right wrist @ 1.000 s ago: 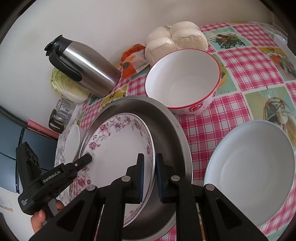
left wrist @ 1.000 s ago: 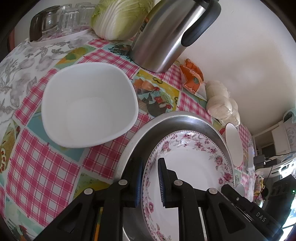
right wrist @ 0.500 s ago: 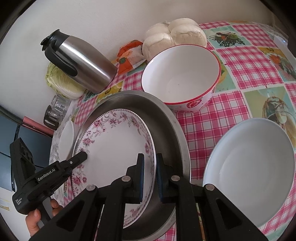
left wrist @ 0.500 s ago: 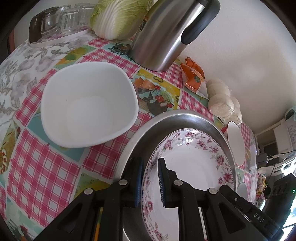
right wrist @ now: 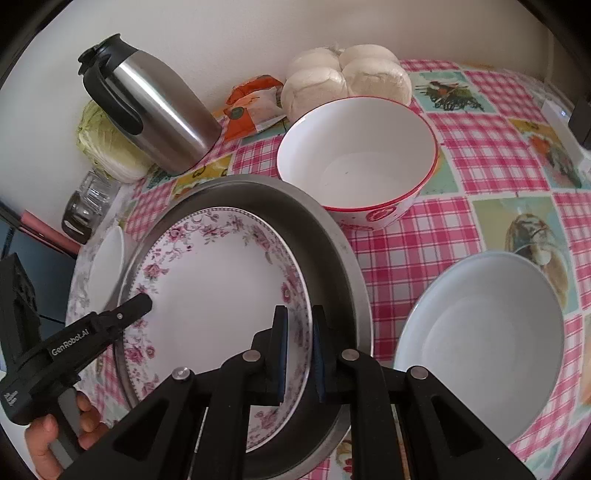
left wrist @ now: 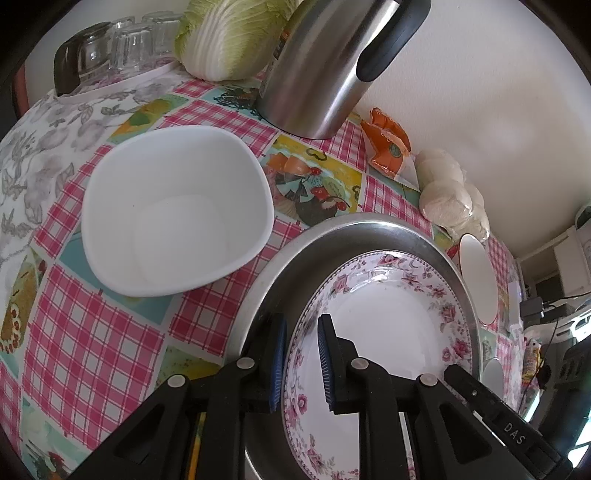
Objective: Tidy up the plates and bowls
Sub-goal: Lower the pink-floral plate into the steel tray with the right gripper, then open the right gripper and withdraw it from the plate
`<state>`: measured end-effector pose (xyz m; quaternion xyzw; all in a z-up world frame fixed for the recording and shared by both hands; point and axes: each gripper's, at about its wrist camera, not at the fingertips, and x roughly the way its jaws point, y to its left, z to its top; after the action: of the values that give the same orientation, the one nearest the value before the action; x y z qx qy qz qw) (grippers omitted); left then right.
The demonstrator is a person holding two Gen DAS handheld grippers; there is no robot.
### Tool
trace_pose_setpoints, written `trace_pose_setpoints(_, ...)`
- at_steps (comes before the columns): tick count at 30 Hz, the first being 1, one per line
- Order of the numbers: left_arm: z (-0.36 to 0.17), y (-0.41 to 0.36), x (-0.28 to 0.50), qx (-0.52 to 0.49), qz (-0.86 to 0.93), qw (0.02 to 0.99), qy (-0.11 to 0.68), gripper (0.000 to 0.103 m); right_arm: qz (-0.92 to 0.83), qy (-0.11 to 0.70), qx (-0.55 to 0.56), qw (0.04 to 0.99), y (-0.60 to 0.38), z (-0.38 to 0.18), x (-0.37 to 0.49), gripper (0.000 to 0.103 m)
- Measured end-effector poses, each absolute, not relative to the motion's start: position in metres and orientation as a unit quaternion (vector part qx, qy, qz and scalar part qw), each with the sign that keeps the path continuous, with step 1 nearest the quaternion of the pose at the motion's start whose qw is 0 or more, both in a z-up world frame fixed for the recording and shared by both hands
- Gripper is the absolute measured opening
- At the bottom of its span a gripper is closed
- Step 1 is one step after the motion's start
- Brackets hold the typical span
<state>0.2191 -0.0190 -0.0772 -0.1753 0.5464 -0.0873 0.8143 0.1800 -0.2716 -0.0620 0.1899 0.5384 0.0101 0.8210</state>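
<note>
Floral plate lies inside the steel basin, both on the table near its middle. Left gripper straddles the plate's near-left rim; jaws are just parting, and a sliver of gap shows between the blue pads and the china. Right gripper pinches the opposite rim, pads tight against it.

Hidden or unclear: the plate's near edge drops below the frame in the left view; its underside and how it seats in the basin cannot be told. In the right view the basin's left wall is covered by the plate and the other tool. White square bowl sits just left of the basin, apart from it. Red-rimmed bowl touches or nearly touches the basin's far rim; cannot tell which. Wide white bowl is cut off at lower right.

Surface: pink-check oilcloth with picture panels. Steel thermos, cabbage, upturned glasses, orange packet, bagged buns line the white wall. Room beyond right edge blurred.
</note>
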Motion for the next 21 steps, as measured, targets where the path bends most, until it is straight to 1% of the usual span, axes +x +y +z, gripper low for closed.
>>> trace_pose_setpoints(10,-0.07,-0.022,0.219,-0.148,-0.078,0.82,0.547,0.02,-0.001,0.539,0.175,0.824,-0.271,-0.054,0.178,0.014)
trace_pose_setpoints(15,-0.052,-0.022,0.216,-0.131,-0.076,0.829,0.538,0.022,-0.007,0.526,0.161,0.835,-0.272,-0.032,0.173,0.014)
trace_pose_setpoints(18,-0.04,-0.022,0.214,-0.121,-0.078,0.836,0.529,0.03,-0.006,0.51,0.154,0.846,-0.27,-0.015,0.17,0.014)
trace_pose_setpoints(20,-0.03,-0.023,0.212,-0.107,-0.075,0.842,0.524,0.044,-0.008,0.5,0.148,0.853,-0.269,-0.003,0.168,0.015)
trace_pose_setpoints(21,-0.026,-0.024,0.211,-0.1,-0.072,0.844,0.523,0.048,-0.01,0.499,0.146,0.854,-0.269,0.0,0.167,0.016)
